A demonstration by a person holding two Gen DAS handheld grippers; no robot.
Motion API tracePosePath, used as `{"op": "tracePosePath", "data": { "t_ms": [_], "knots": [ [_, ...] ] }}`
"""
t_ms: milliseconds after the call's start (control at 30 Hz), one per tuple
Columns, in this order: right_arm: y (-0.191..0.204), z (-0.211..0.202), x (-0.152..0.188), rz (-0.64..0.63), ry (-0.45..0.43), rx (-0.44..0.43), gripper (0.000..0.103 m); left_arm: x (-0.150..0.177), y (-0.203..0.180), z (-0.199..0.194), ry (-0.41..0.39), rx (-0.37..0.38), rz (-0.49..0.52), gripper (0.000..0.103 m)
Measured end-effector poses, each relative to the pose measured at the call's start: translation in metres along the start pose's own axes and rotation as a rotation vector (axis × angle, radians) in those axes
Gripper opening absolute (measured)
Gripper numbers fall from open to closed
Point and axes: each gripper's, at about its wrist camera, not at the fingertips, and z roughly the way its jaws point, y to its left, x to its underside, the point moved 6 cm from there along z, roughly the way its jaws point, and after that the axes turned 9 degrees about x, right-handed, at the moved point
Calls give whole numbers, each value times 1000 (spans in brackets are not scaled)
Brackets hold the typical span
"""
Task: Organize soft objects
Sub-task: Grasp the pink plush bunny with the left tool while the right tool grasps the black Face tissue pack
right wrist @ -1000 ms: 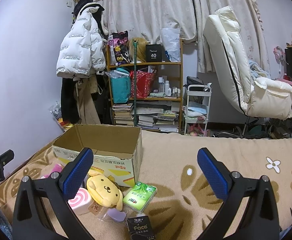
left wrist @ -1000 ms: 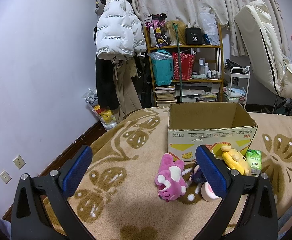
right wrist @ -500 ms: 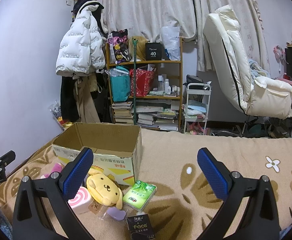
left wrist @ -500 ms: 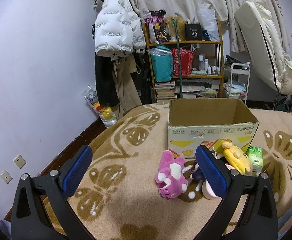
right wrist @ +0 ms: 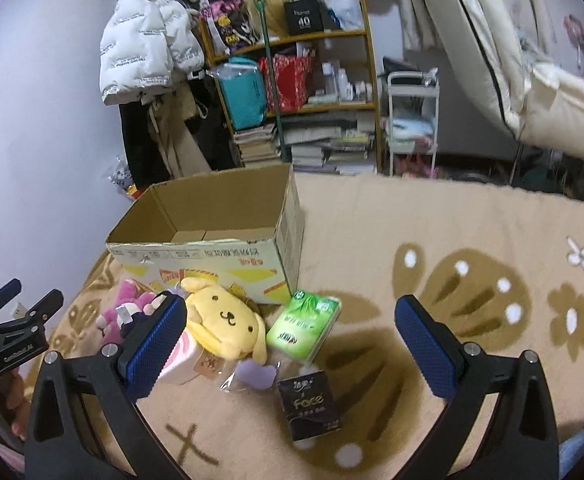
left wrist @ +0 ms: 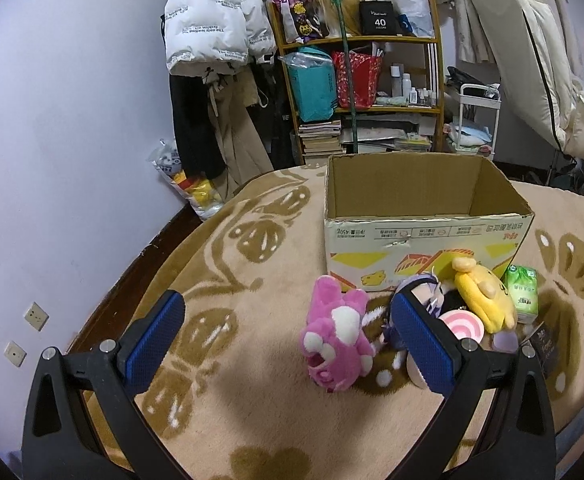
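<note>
Left wrist view first: left gripper (left wrist: 287, 336) has dipped and come nearer the toys than a second ago, jaws spread wide and empty, with the pink plush (left wrist: 338, 336) lying between them on the bed blanket (left wrist: 227, 272), so a first pick seems close. Cardboard box (left wrist: 424, 236) stands just behind, open; its floor is hidden here. A dark-haired doll (left wrist: 422, 286) is half covered by the right pad.

Right wrist view: right gripper (right wrist: 289, 344) has tilted down over the pile, jaws spread, empty. Yellow dog plush (right wrist: 225, 320) touches the box front beside a green tissue pack (right wrist: 304, 324). Motion blur smears the far shelf (right wrist: 292, 44), and the roll-cake toy (right wrist: 179, 356) is largely covered
</note>
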Motion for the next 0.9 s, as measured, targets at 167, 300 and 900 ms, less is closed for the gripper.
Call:
{"op": "tracePosePath", "data": {
  "t_ms": [167, 300, 900],
  "knots": [
    [-3, 14, 2, 2, 73, 4, 103, 3, -7, 21, 55, 28, 14, 102],
    [-6, 31, 7, -1, 148, -2, 103, 11, -7, 45, 136, 64, -1, 102],
    [-8, 88, 56, -32, 480, 11, 93, 52, 7, 116, 380, 66, -74, 102]
  ]
}}
